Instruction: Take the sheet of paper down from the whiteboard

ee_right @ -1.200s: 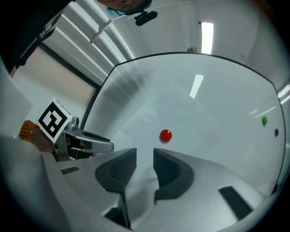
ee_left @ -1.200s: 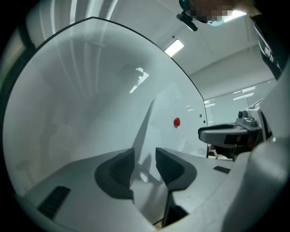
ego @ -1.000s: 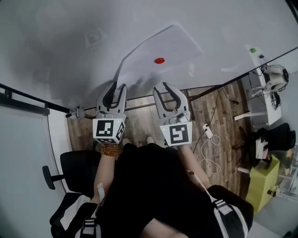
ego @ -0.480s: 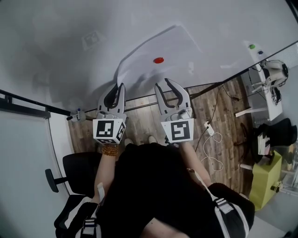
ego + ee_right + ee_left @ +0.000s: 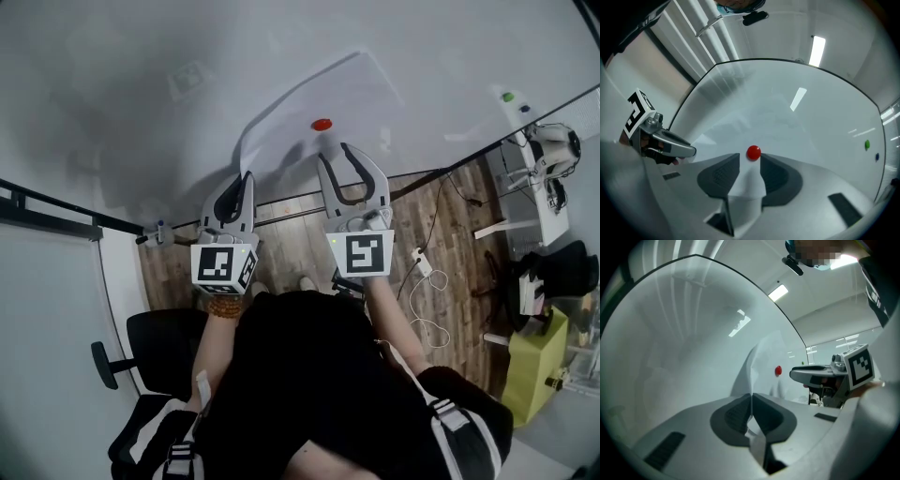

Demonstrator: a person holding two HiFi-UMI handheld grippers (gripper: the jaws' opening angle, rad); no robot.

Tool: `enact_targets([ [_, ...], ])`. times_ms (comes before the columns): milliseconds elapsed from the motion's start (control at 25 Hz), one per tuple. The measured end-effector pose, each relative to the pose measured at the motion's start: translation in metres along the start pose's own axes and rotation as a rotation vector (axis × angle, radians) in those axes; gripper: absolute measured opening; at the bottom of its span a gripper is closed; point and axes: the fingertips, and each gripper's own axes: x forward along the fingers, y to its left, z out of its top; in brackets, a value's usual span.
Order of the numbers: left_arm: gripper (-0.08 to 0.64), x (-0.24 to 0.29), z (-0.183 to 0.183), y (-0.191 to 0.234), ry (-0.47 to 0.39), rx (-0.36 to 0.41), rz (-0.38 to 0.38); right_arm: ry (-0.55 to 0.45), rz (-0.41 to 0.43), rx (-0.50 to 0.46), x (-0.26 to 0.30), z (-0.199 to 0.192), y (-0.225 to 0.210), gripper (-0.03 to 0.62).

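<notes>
A white sheet of paper [image 5: 361, 94] hangs on the whiteboard [image 5: 141, 103], pinned by a red magnet [image 5: 322, 124]. My left gripper [image 5: 247, 175] is at the sheet's lower left corner; its jaws are closing, and in the left gripper view [image 5: 751, 397] the pads pinch the paper's edge [image 5: 761, 364]. My right gripper [image 5: 336, 154] sits just below the magnet with its jaws opening. In the right gripper view [image 5: 750, 160] the magnet [image 5: 753, 152] shows in the gap at the fingertips, with nothing gripped, and paper [image 5: 747, 183] lies behind the jaws.
A green magnet [image 5: 509, 97] and a dark one [image 5: 525, 110] sit on the board at the right. Below are a wood floor with a white cable [image 5: 419, 281], a black office chair [image 5: 155, 342], a white desk [image 5: 525, 202] and a yellow-green bin [image 5: 530, 361].
The left jaws have gone from wide open to pinched on the paper's corner. The right gripper has risen toward the red magnet and its jaws stand a little wider.
</notes>
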Motion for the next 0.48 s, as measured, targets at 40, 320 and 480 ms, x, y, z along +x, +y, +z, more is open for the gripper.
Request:
enact_targets([
  [40, 0.017, 0.0, 0.0, 0.0, 0.0, 0.001, 0.004, 0.001, -0.001, -0.015, 0.002, 0.0, -0.001, 0.14],
  [320, 0.015, 0.0, 0.0, 0.001, 0.005, -0.003, 0.025, 0.032, -0.007, -0.075, 0.014, 0.0, -0.008, 0.15],
  [480, 0.015, 0.0, 0.001, 0.001, 0.006, 0.0, 0.03, 0.015, -0.007, -0.081, 0.022, 0.004, -0.01, 0.153],
])
